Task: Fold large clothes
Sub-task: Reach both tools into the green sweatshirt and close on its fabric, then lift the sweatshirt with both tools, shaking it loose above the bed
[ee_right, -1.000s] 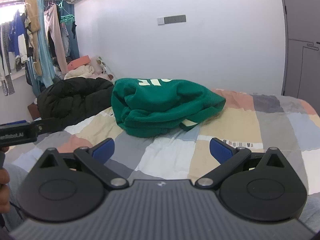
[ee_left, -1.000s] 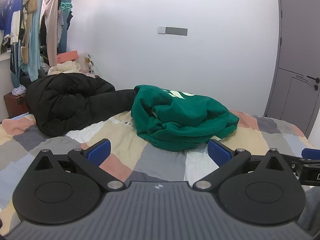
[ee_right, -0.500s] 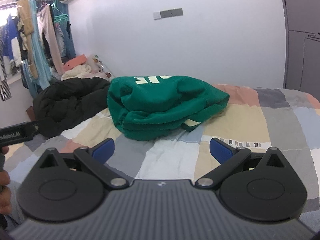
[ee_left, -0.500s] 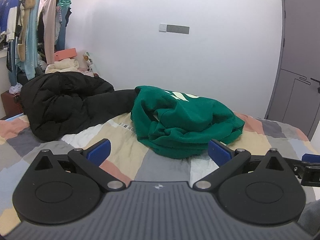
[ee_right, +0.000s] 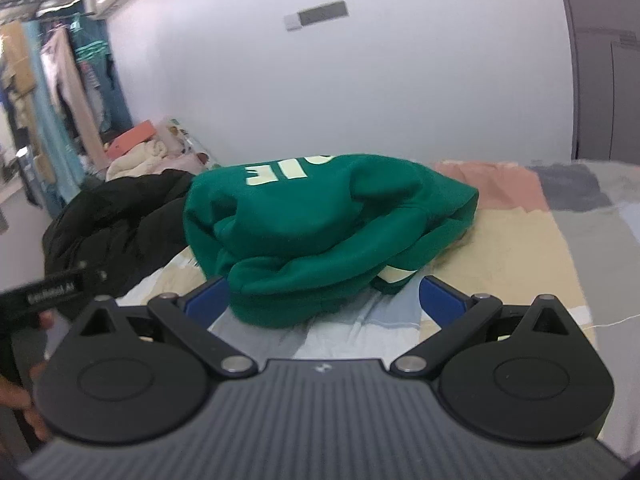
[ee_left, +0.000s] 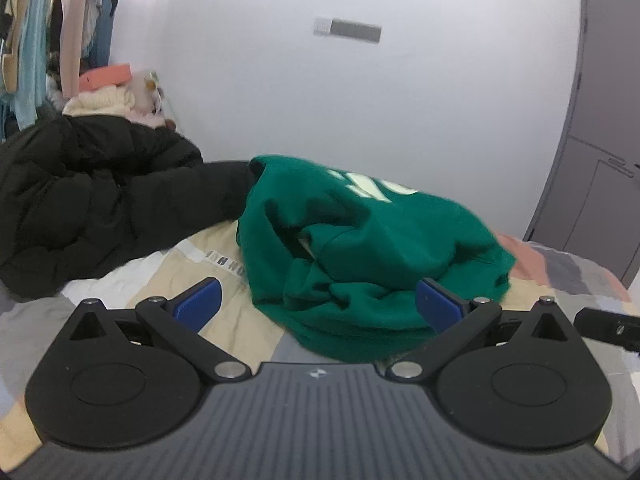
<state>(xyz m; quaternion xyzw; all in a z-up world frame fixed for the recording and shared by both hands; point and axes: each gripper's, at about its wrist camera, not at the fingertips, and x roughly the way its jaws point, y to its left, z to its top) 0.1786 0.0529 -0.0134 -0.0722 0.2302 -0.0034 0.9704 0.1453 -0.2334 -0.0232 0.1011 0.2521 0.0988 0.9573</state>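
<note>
Garment position first: the green sweatshirt (ee_left: 372,252) lies in a crumpled heap on the patchwork bed (ee_right: 516,248), not yet spread or folded, with a black puffer jacket (ee_left: 92,208) touching its far left side.

Your left hand-held gripper (ee_left: 316,302) stands with its blue pads spread wide, holding nothing. The heap lies directly ahead of it and slightly to the right; its near rolled edge sits just beyond the fingertips, apart from them.

Your right hand-held gripper (ee_right: 324,298) is likewise spread and empty. Here the sweatshirt (ee_right: 320,236) lies ahead and slightly to the left, its near edge just beyond the left pad; whether it touches cannot be told. A pale cuff (ee_right: 394,276) shows at the near right of the heap, between the pads.

The heap's long axis runs left to right across both views. Both grippers appear about equally near; the right looks marginally closer. Judgement: the next move calls for pinching the near edge to open the garment out.
</note>
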